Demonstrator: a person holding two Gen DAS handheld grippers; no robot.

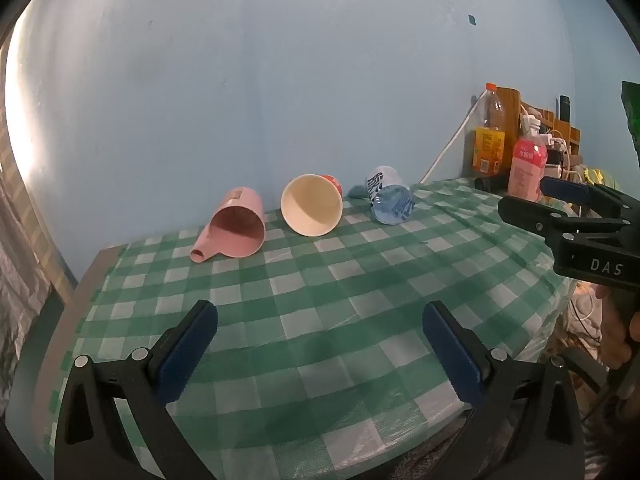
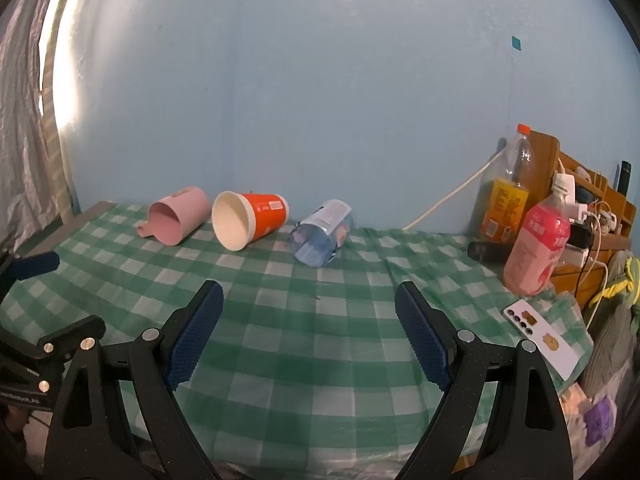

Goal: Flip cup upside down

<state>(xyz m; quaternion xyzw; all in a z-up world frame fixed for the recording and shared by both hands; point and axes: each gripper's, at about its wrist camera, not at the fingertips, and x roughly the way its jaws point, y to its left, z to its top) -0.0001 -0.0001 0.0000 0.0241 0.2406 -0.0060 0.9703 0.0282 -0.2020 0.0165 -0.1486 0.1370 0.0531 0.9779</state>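
Note:
Three cups lie on their sides in a row at the far side of the green checked table (image 1: 320, 300): a pink mug (image 1: 236, 230) with a handle on the left, an orange paper cup (image 1: 312, 210) with a white inside in the middle, and a clear blue printed cup (image 1: 390, 196) on the right. All three also show in the right wrist view: the pink mug (image 2: 176, 216), the orange cup (image 2: 248, 220), the blue cup (image 2: 324, 232). My left gripper (image 1: 320, 320) is open and empty over the near table. My right gripper (image 2: 308, 300) is open and empty, short of the cups.
At the back right stand a tall orange-capped bottle (image 2: 508, 188) and a pink drink bottle (image 2: 536, 248), beside a wooden rack with chargers and cables (image 2: 588, 208). A white phone (image 2: 540, 340) lies near the table's right edge. A blue wall stands right behind the cups.

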